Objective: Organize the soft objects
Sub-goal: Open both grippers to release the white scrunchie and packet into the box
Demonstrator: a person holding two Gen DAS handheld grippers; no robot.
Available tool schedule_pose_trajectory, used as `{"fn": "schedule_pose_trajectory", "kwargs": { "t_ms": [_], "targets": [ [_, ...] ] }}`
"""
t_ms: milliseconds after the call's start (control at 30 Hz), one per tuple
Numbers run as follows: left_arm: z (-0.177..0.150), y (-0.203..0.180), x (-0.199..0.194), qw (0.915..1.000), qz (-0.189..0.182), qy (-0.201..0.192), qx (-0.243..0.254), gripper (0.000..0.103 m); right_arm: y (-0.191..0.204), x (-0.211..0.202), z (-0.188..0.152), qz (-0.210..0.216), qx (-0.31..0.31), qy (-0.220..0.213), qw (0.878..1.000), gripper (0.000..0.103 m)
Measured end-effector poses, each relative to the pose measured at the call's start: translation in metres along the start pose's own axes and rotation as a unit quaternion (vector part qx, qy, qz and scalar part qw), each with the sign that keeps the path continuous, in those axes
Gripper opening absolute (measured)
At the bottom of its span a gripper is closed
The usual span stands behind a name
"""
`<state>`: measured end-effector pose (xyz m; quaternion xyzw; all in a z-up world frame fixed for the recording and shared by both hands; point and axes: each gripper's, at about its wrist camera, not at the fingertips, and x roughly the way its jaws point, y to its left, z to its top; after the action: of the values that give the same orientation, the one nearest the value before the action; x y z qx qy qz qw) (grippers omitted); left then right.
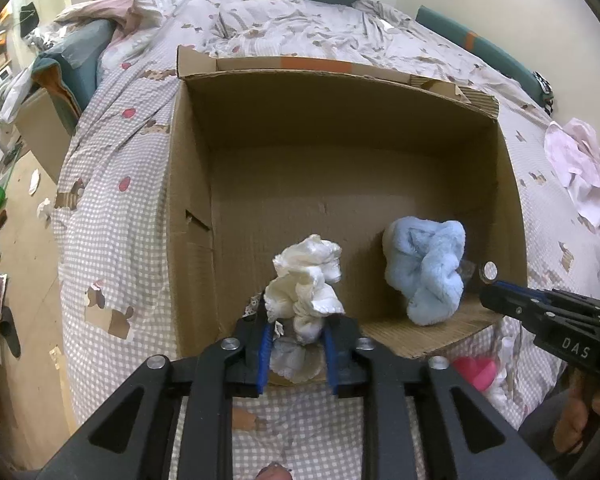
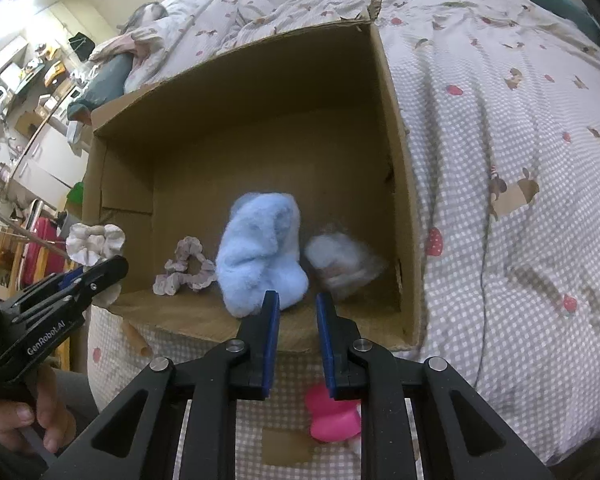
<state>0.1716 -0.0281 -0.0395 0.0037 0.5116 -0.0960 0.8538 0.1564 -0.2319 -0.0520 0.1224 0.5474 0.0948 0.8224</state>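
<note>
Your left tongs (image 1: 296, 354) are clamped on a white scrunchie (image 1: 306, 286). The fabric bunches above and below the blue pads (image 1: 265, 356), which press it from both sides. The tongs hold it over the near wall of an open cardboard box (image 1: 188, 208) that sits on a bed (image 1: 112, 184) covered in a grey-checked quilt with small dog and strawberry prints.

Your right tongs (image 2: 297, 344) stand nearly together, with only a narrow slot between the blue pads (image 2: 271, 344) and nothing held in it. They hover just above the near edge of the box, pointing down into it.

Inside the box, a fluffy light-blue scrunchie (image 2: 262, 256) lies on the floor close to the near wall, directly ahead of the right tongs. To its left in the right wrist view lies a smaller pale patterned scrunchie (image 2: 186, 268), near it but whether touching cannot be told. To its right a whitish soft object (image 2: 342, 262) appears blurred; its kind cannot be told.

A bright pink object (image 2: 332, 420) rests on the quilt outside the box, below the near wall and partly behind the right tongs. A crumpled pale pink cloth (image 1: 580, 168) lies on the bed well to the right of the box. A hand (image 2: 20, 416) grips the handle of the left tongs.
</note>
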Motion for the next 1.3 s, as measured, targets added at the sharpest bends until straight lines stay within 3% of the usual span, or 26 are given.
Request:
{"fn": "schedule_pose_trajectory", "kwargs": {
  "t_ms": [100,167,233,267,300,367,500,600,800,1067,1200,1300],
  "targets": [
    [-0.001,-0.001,0.001,1.0,-0.005,0.004,-0.001,0.027,-0.001,-0.001,0.002,0.009,0.006,-0.004,1.0,0.022],
    [-0.001,-0.003,0.0,1.0,-0.004,0.004,0.0,0.056,-0.003,-0.002,0.003,0.013,0.014,-0.006,1.0,0.03],
    [-0.001,-0.004,-0.002,1.0,-0.01,0.0,-0.002,0.065,-0.006,-0.003,0.004,0.016,0.021,-0.009,1.0,0.054],
    [0.0,-0.005,-0.005,0.9998,-0.022,-0.003,-0.003,0.066,-0.008,-0.005,0.004,0.019,0.025,-0.013,0.999,0.077],
    [0.0,-0.006,-0.007,0.9996,-0.029,-0.007,-0.002,0.068,-0.009,-0.007,0.004,0.02,0.029,-0.021,0.999,0.079],
    [0.001,-0.009,-0.011,0.9994,-0.031,-0.013,0.002,0.081,-0.011,-0.01,0.006,0.021,0.029,-0.027,0.999,0.079],
    [0.003,-0.007,-0.016,0.9993,-0.027,-0.024,-0.008,0.085,-0.012,-0.01,0.006,0.024,0.031,-0.026,0.999,0.079],
    [0.005,0.0,-0.02,0.9987,-0.031,-0.032,-0.023,0.096,-0.01,-0.011,0.005,0.021,0.025,-0.025,0.999,0.079],
    [0.004,0.007,-0.032,0.9985,0.002,-0.047,-0.027,0.097,-0.012,-0.014,0.003,0.021,0.024,-0.027,0.999,0.079],
    [-0.016,0.02,-0.05,0.9981,0.019,-0.044,-0.04,0.098,-0.021,-0.031,-0.011,0.022,0.032,-0.034,0.999,0.079],
    [-0.03,0.035,-0.068,0.9937,0.04,-0.073,-0.075,0.098,-0.022,-0.04,-0.02,0.024,0.032,-0.035,0.999,0.079],
    [-0.038,0.053,-0.073,0.9901,0.05,-0.07,-0.11,0.097,-0.022,-0.048,-0.028,0.023,0.033,-0.037,0.999,0.079]
  ]
}}
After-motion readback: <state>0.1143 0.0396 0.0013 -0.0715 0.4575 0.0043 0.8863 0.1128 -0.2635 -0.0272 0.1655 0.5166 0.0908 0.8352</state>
